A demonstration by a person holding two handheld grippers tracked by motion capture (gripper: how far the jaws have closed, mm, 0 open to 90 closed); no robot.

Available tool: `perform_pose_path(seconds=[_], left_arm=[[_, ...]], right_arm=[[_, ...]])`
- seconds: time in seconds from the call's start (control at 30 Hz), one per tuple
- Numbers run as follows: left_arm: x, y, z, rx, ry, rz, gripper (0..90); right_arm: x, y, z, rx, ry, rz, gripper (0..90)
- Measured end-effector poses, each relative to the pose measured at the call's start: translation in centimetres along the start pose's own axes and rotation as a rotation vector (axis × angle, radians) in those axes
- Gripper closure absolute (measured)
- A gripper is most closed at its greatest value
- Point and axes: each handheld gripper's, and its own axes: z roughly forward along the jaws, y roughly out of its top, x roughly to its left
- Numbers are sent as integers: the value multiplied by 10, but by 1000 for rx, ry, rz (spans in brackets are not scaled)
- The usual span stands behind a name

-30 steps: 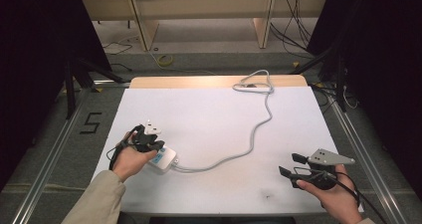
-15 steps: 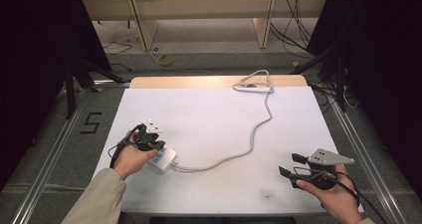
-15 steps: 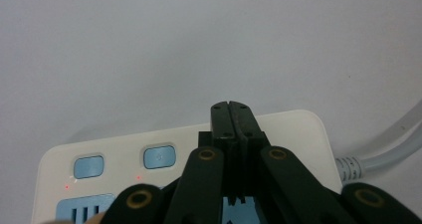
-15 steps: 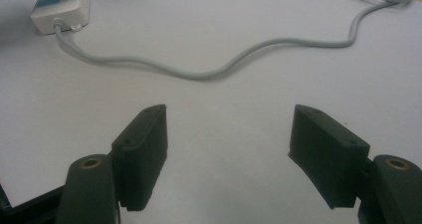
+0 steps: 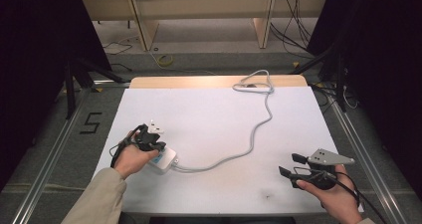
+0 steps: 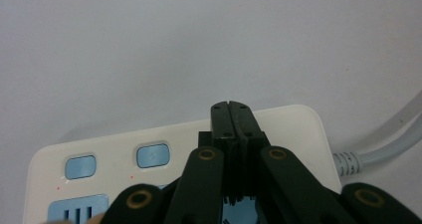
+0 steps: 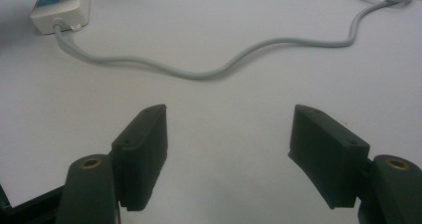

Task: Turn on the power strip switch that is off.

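A white power strip [image 5: 165,162] lies near the table's front left, and its grey cable [image 5: 259,127] snakes to the far edge. My left gripper [image 5: 157,146] points down onto the strip. In the left gripper view its jaws [image 6: 232,119] are pressed together with nothing between them, over the strip's top face [image 6: 293,129] beside two blue buttons [image 6: 152,154]. My right gripper [image 5: 292,165] rests at the front right, apart from the strip. Its jaws [image 7: 229,149] stand wide open over bare table, with the cable [image 7: 199,73] and the strip [image 7: 59,12] farther off.
The white table top [image 5: 214,114] has a wooden strip [image 5: 199,80] along its far edge, where the cable loops [image 5: 254,79]. Metal rails [image 5: 50,154] run along both sides, and cables lie on the floor beyond.
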Motion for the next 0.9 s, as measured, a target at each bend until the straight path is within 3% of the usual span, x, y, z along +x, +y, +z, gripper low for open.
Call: perform_pose_path(seconds=[0.53,0.9], left_arm=[[0,0,0,9,-22,-4,898],[2,1,1,19,-32,-32,898]], right_arm=[[0,0,0,2,0,0,315],[0,0,0,0,2,4,313]])
